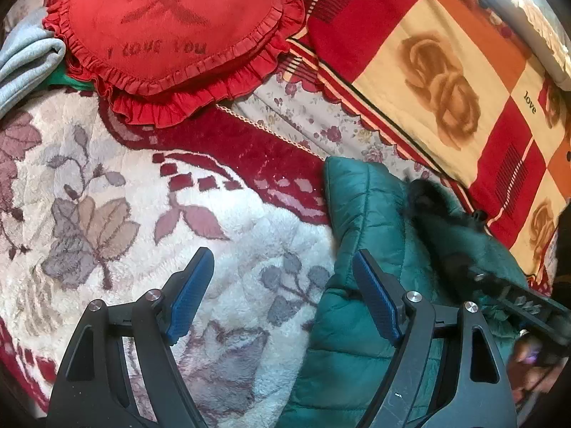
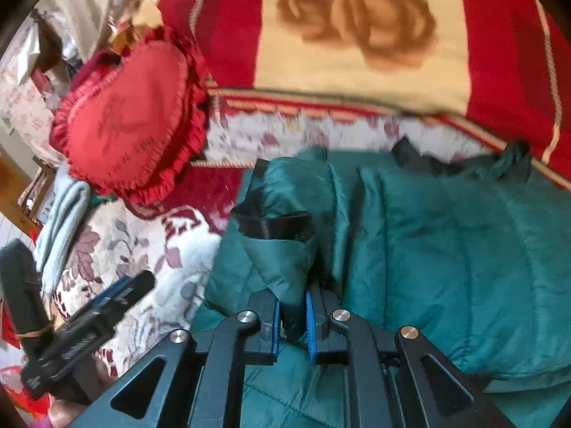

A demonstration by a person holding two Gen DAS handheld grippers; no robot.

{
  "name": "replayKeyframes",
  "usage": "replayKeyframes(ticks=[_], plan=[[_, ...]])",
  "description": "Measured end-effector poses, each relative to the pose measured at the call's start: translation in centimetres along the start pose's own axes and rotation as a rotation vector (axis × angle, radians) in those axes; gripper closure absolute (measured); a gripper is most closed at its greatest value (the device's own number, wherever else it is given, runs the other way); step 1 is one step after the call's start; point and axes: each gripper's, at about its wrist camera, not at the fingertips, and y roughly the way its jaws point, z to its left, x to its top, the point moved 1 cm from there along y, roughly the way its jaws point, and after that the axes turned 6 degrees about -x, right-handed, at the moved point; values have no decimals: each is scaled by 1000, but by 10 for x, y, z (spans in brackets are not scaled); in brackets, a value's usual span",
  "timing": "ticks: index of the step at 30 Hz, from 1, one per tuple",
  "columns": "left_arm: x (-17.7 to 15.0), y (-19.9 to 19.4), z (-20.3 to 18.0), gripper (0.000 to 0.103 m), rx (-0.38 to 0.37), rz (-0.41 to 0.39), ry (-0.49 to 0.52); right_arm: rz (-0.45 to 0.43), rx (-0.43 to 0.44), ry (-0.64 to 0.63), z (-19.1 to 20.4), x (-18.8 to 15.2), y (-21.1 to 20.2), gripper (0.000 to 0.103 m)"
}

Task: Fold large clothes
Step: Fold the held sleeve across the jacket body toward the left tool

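A dark green quilted puffer jacket (image 1: 360, 214) lies on the bed, and it fills the right wrist view (image 2: 446, 249). My left gripper (image 1: 283, 292) is open and empty above the floral blanket, its right finger over the jacket's left edge. My right gripper (image 2: 292, 317) is shut on a bunched fold of the jacket near its sleeve end, which has a black cuff (image 2: 274, 224). The right gripper also shows at the right edge of the left wrist view (image 1: 517, 299). The left gripper shows at the lower left of the right wrist view (image 2: 117, 292).
A fluffy white and red floral blanket (image 1: 125, 214) covers the bed. A red frilled heart pillow (image 1: 171, 32) lies at the back. A red, orange and cream rose quilt (image 1: 446, 82) lies on the right. A grey folded garment (image 1: 25, 60) sits far left.
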Motion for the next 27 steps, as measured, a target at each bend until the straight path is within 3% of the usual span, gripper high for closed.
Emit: replayKeyframes(ticks=[3, 5, 7, 13, 20, 27], plan=[[0, 0, -1, 23, -8, -2, 1, 23, 15, 14, -5, -4, 8, 81], [1, -1, -4, 23, -24, -6, -2, 10, 75, 37, -10, -6, 1, 52], [2, -2, -8, 23, -36, -10, -8, -20, 111, 50, -14, -7, -15, 44], [3, 2, -33, 23, -88, 5, -2, -78, 101, 68, -49, -9, -65, 44], [-3, 15, -74, 23, -126, 35, 48, -171, -48, 155, -131, -18, -122, 43], [-15, 52, -111, 25, -95, 106, 127, -229, -126, 282, -204, -34, -152, 39]])
